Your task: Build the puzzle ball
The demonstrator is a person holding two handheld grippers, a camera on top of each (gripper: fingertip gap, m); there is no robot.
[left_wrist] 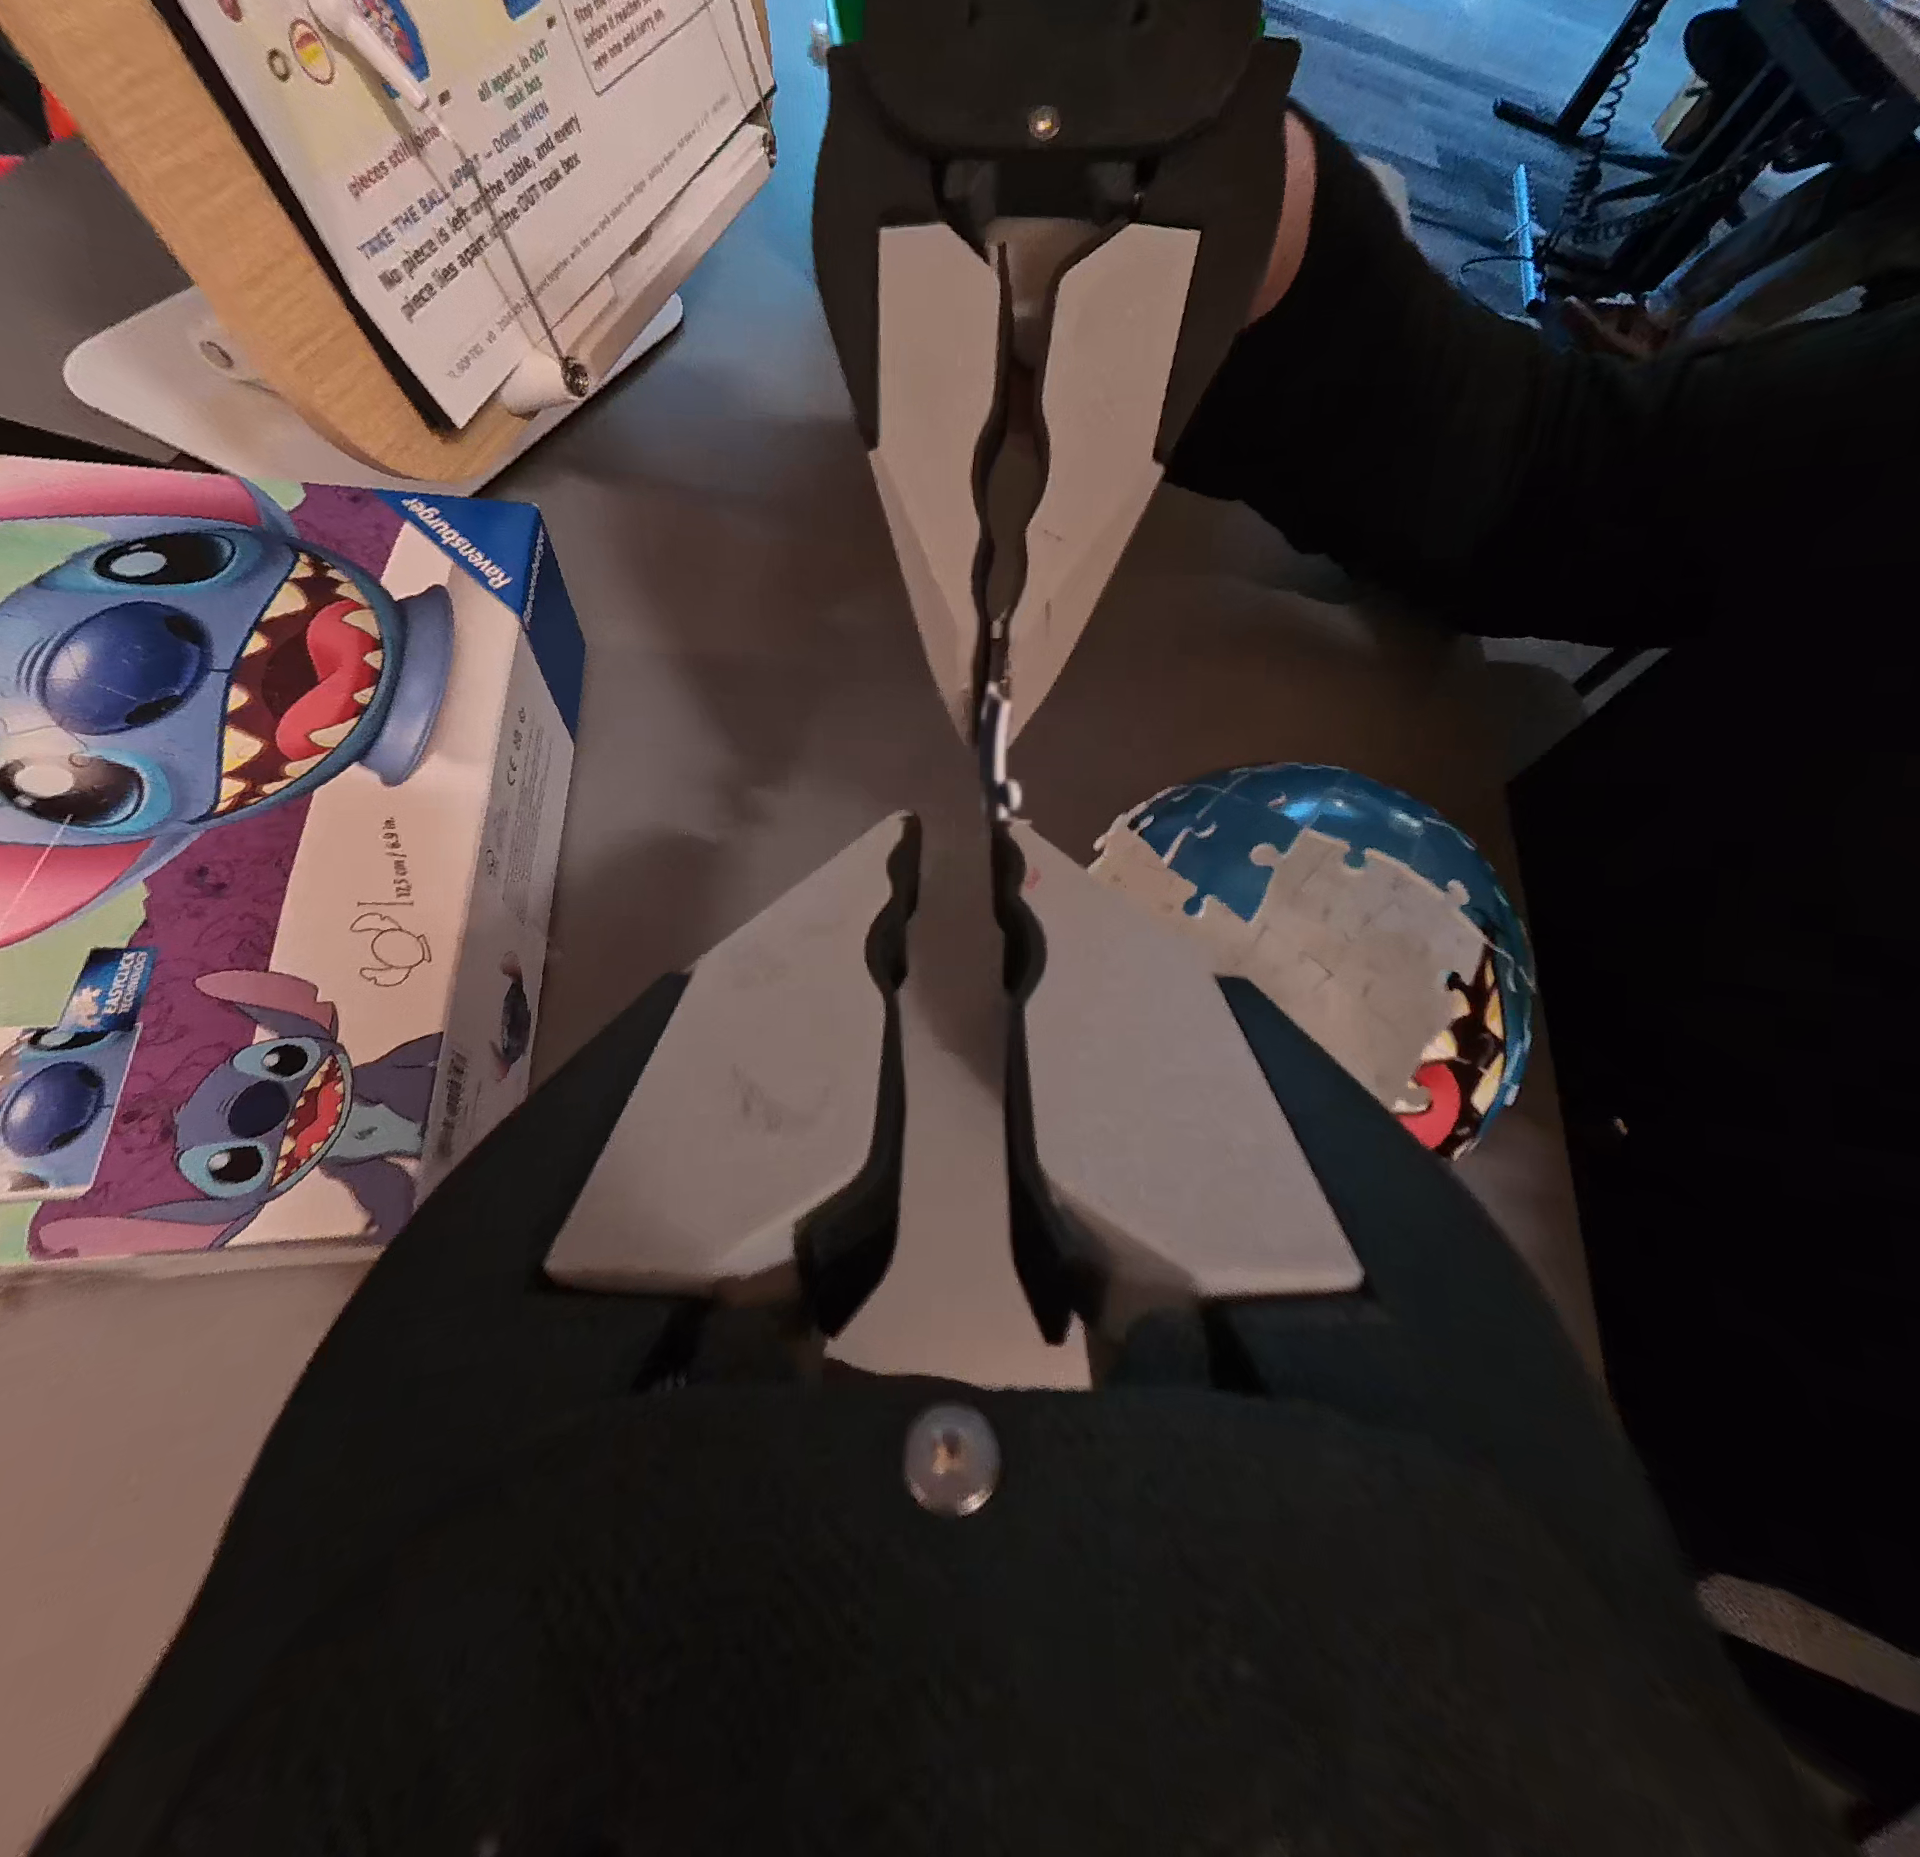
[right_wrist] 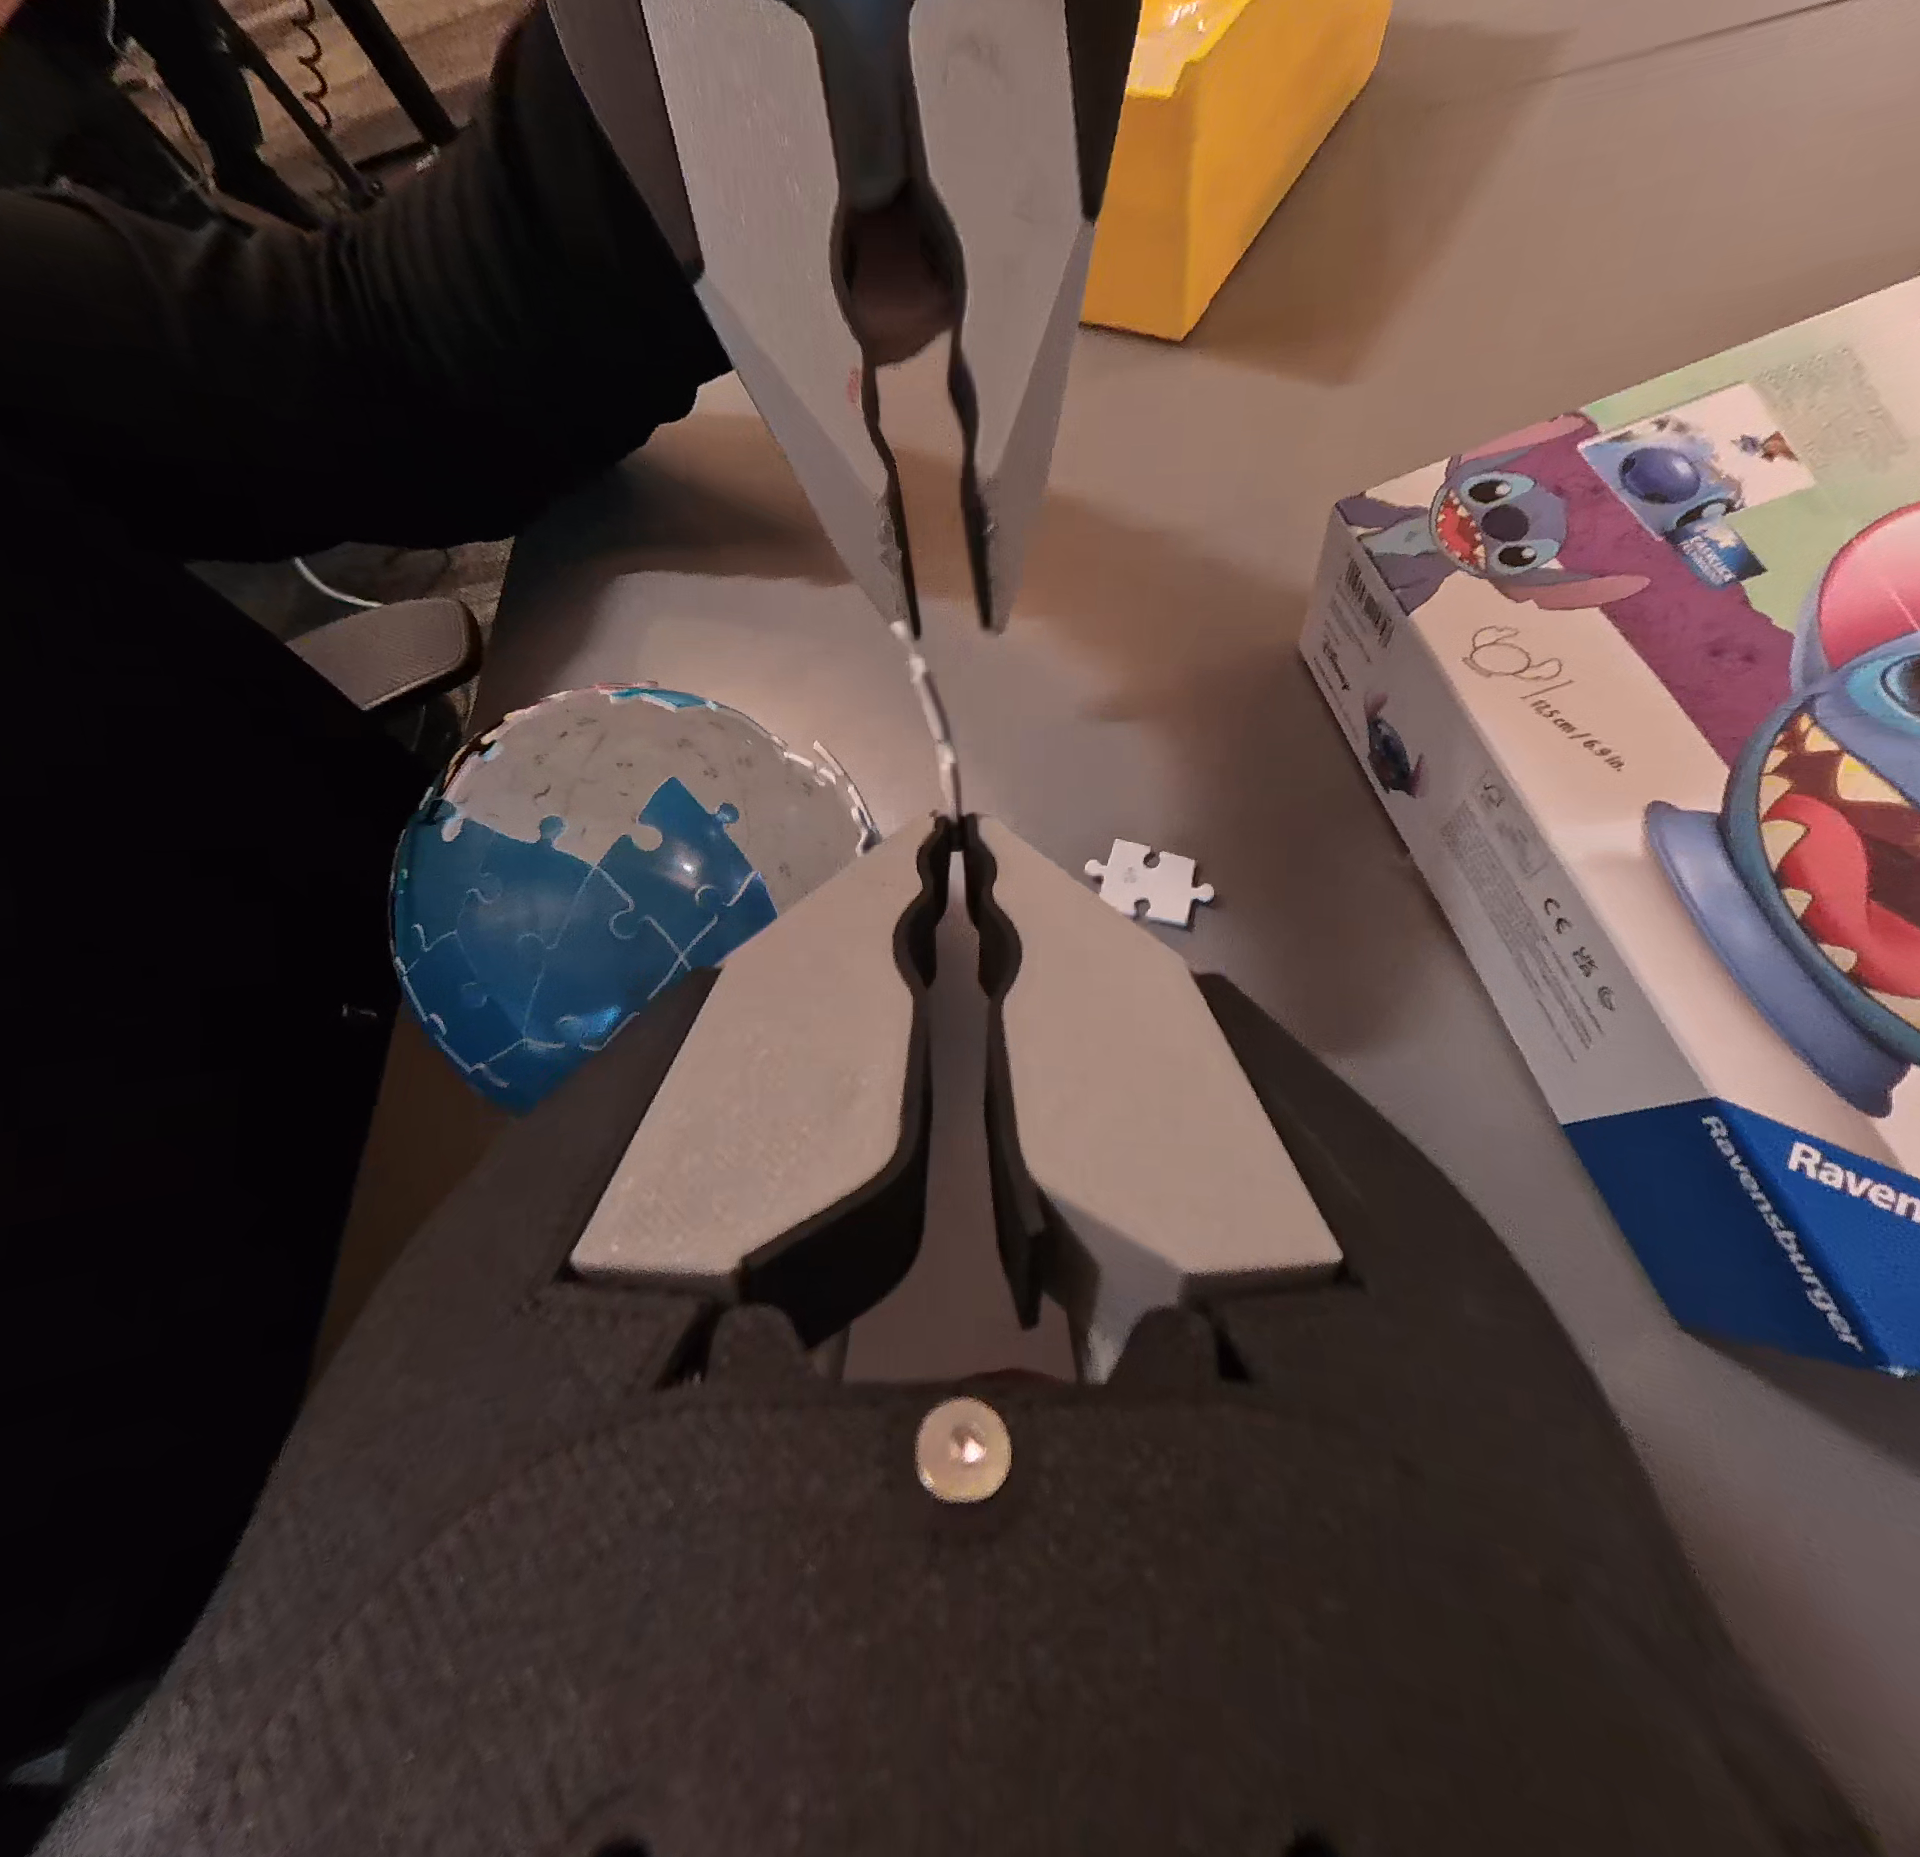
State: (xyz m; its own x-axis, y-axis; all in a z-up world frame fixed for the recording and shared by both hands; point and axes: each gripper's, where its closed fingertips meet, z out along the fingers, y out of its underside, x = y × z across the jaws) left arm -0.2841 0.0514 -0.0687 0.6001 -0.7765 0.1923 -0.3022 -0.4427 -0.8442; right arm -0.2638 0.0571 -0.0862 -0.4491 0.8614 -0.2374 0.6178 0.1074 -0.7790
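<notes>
From my left hand-held gripper [left_wrist: 951, 831] I look along two grey fingers with a narrow gap between them, and its right fingertip [left_wrist: 1006, 851] touches the end of a thin white-and-blue puzzle piece [left_wrist: 995, 737] seen edge-on. My right hand-held gripper [right_wrist: 958, 822] faces it tip to tip and is pinched tight on the opposite end of that piece, so the piece bridges the two grippers in the air above the grey surface [left_wrist: 727, 602]; the left one is not clamped on it. The half-built puzzle ball [right_wrist: 582, 872], a glossy blue plastic dome with a patch of white piece backs and a bit of red and yellow mouth artwork, sits on the surface just beside the grippers, near the edge by a person's black sleeve [right_wrist: 312, 373]. One loose white jigsaw piece [right_wrist: 1148, 877] lies flat on the surface between the ball and the printed cardboard puzzle box [right_wrist: 1621, 820], which shows a blue cartoon creature and carries a brand name on its blue corner and small print along its side. A wooden stand holding a printed instruction sheet [left_wrist: 447, 145] is behind the box, its text readable. A yellow plastic bin [right_wrist: 1236, 134] stands farther back.
</notes>
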